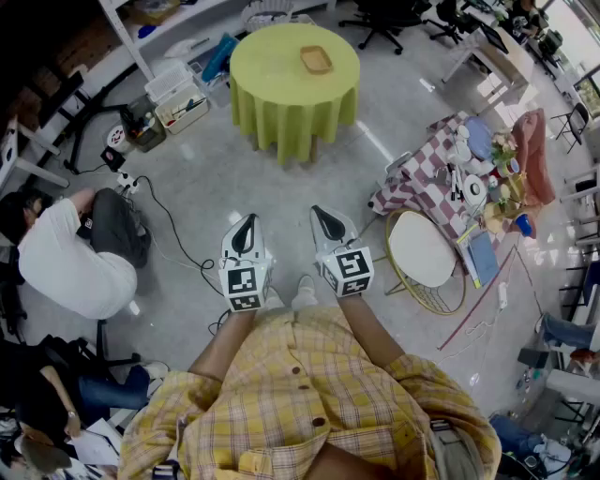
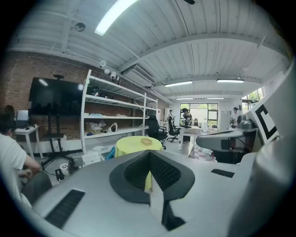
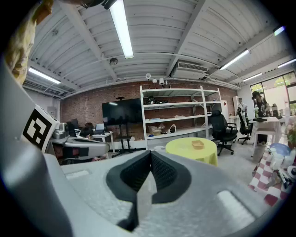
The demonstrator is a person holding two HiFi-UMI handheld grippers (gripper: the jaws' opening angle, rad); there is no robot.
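Observation:
I hold both grippers side by side at chest height over the grey floor, touching nothing. My left gripper [image 1: 247, 225] is shut with nothing between its dark pads, and its tips meet in the left gripper view [image 2: 149, 155]. My right gripper [image 1: 329, 217] is shut and empty too, its tips closed in the right gripper view [image 3: 150, 155]. Ahead stands a round table with a yellow-green cloth [image 1: 294, 64], seen also from each gripper [image 2: 138, 144] [image 3: 192, 149]. A small wooden tray [image 1: 316, 59] lies on it.
A checkered-cloth table [image 1: 469, 178] with dishes stands at the right, a round white chair [image 1: 422, 251] beside it. A seated person in white [image 1: 70, 255] is at the left. White shelving [image 3: 178, 113], storage bins [image 1: 178, 94], floor cables [image 1: 173, 230] and office chairs [image 1: 389, 14] ring the room.

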